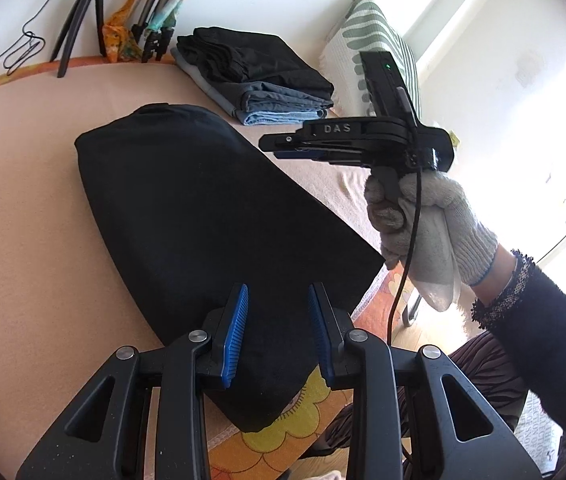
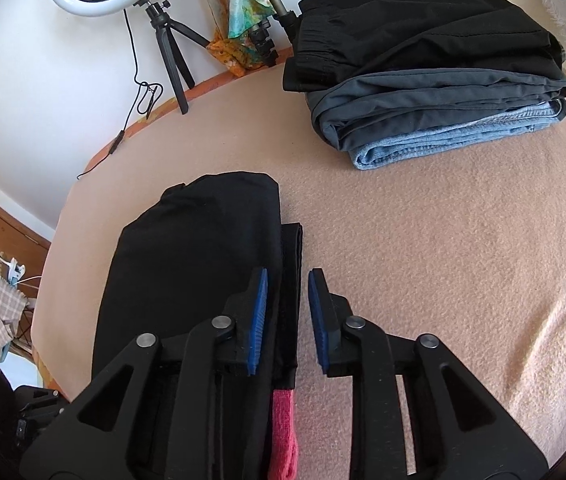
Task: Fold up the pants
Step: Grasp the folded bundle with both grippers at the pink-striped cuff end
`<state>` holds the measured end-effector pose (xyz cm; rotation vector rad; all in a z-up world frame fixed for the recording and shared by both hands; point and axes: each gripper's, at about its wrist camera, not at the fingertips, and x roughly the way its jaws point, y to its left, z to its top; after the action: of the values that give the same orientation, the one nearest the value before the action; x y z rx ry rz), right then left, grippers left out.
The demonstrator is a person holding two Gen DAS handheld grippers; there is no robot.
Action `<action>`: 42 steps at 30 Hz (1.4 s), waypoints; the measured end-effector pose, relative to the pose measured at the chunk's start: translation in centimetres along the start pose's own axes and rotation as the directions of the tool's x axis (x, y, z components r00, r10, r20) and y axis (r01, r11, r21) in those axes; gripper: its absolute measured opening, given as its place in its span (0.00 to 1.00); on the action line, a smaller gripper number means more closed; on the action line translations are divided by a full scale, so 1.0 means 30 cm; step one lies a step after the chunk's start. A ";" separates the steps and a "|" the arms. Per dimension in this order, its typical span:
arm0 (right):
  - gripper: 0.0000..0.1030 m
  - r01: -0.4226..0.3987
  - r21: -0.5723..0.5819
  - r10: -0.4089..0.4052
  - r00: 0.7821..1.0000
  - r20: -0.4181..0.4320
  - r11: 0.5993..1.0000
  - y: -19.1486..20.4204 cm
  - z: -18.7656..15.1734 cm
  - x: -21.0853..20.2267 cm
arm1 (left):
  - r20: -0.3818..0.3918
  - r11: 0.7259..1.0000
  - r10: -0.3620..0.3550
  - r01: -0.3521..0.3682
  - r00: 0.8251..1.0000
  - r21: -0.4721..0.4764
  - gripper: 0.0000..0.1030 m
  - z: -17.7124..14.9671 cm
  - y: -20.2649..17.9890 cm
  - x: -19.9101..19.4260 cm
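Wide bare room is being offered by the peach blanket (image 2: 443, 260) to the right of the black pants (image 2: 195, 256); the far right corner is being taken up by a stack of folded clothes (image 2: 427, 60), well apart from the pants; a ring light tripod (image 2: 171, 52) is being kept at the far edge by the wall. The pants are being shown as a folded, plain black, oblong bundle, rounded at the far end, with a narrow lower layer being exposed along the right edge; the long axis is being run from the near edge of the blanket away toward the wall. The left gripper (image 1: 279, 332) is being held spread above the near end, nothing pinched; the right gripper (image 2: 287, 320) is being held parted over the right edge, pads clear of the cloth.
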<state>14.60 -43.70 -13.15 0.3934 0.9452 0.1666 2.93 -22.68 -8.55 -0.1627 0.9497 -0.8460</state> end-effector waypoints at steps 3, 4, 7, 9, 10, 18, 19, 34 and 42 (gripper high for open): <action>0.68 -0.076 0.050 0.078 0.997 -0.022 0.996 -0.031 -0.039 -0.035 | 0.028 0.999 0.005 -0.004 1.000 -0.038 0.40 0.014 0.037 -0.036; 0.68 -0.107 0.061 0.109 0.993 -0.034 0.992 -0.042 -0.053 -0.040 | 0.038 0.998 0.008 -0.006 0.999 -0.057 0.44 0.018 0.052 -0.045; 0.68 -0.167 0.084 0.172 0.983 -0.062 0.982 -0.068 -0.093 -0.047 | 0.044 0.992 -0.005 0.010 0.999 -0.128 0.47 0.029 0.109 -0.055; 0.68 -0.187 0.096 0.194 0.978 -0.079 0.978 -0.078 -0.113 -0.045 | 0.041 0.985 -0.011 0.018 0.999 -0.171 0.47 0.036 0.142 -0.049; 0.68 -0.196 0.100 0.205 0.975 -0.086 0.975 -0.081 -0.120 -0.043 | 0.035 0.981 -0.019 0.026 0.999 -0.190 0.47 0.041 0.154 -0.040; 0.68 -0.282 0.129 0.296 0.949 -0.112 0.951 -0.083 -0.137 -0.028 | 0.033 0.932 -0.086 0.092 0.996 -0.351 0.49 0.066 0.251 0.011; 0.68 -0.282 0.129 0.297 0.948 -0.118 0.951 -0.082 -0.141 -0.024 | 0.035 0.926 -0.087 0.094 0.996 -0.365 0.49 0.065 0.266 0.009; 0.70 -0.388 0.156 0.411 0.896 -0.165 0.908 -0.066 -0.192 0.025 | 0.011 0.866 -0.146 0.133 0.989 -0.481 0.51 0.041 0.344 0.100; 0.55 -0.374 0.208 0.404 0.906 -0.129 0.904 -0.084 -0.207 0.030 | 0.031 0.882 -0.150 0.148 0.988 -0.448 0.51 0.044 0.328 0.107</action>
<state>9.99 -44.15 -18.08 0.7460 1.0445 0.4906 10.47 -18.58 -14.49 -0.6429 1.1382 -0.7545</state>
